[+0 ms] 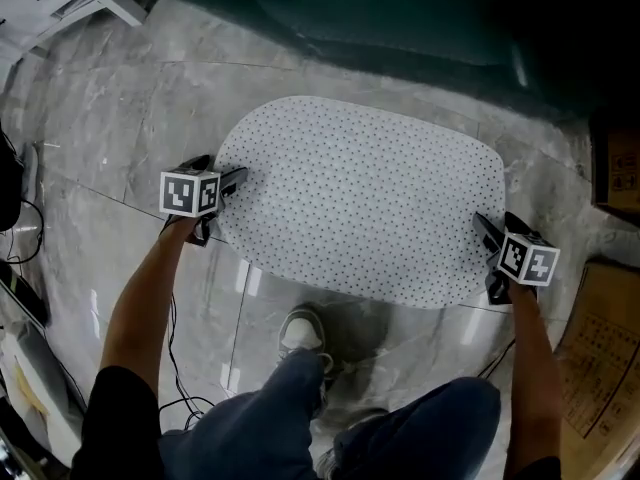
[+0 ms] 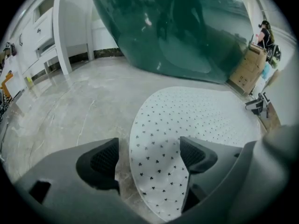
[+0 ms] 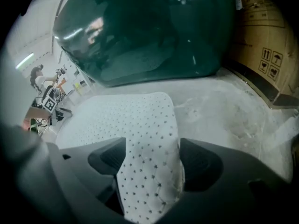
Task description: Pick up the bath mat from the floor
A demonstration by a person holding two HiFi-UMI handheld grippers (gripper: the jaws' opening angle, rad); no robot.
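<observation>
Head view, looking steeply down. An oval white bath mat, dotted with small dark marks, lies flat on the grey marbled floor, just in front of a dark green bathtub. The person stands at the mat's near edge, one shoe just beside it. The left tongs sit at the mat's left end and the right tongs at its right end, each pointing down and inward.

Left and right gripper views. In both, the jaws stand wide apart with the rim of the mat lying between them. The pads do not press on it, so neither pair grips anything. In the left gripper view, bare floor shows between the left-hand pad and the mat's edge. A cardboard box stands beside the tub on the right.
</observation>
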